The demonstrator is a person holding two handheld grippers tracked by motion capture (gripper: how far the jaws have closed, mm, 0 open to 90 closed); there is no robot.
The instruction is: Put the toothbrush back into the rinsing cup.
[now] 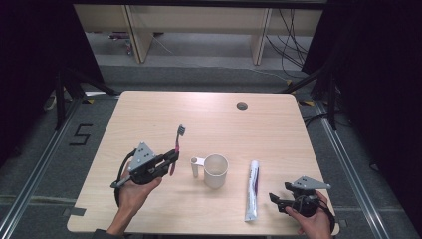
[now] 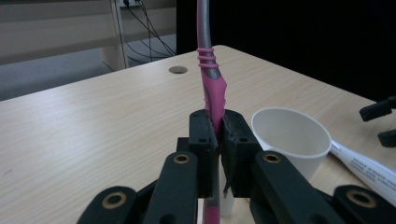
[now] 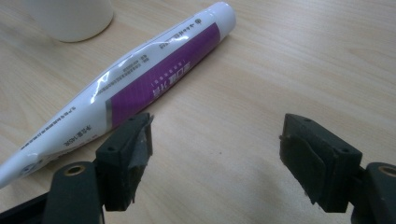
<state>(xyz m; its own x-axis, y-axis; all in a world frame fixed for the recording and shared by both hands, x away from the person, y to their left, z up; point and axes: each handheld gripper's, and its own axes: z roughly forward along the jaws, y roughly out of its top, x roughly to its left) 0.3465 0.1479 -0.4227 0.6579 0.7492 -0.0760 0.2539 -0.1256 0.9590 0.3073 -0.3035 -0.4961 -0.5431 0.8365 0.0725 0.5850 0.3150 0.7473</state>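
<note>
Toothbrush left of centre: your left gripper is clamping its pink handle beside the cup. Lower right, your right gripper is hovering, jaws apart, near the toothpaste tube.

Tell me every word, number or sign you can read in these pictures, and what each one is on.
"5": black mark on the grey floor left of the table.
Toothpaste tube: white lettering on its purple panel and small dark print along its white side, all too small and blurred to read.
White cup, toothbrush: no lettering visible.
</note>
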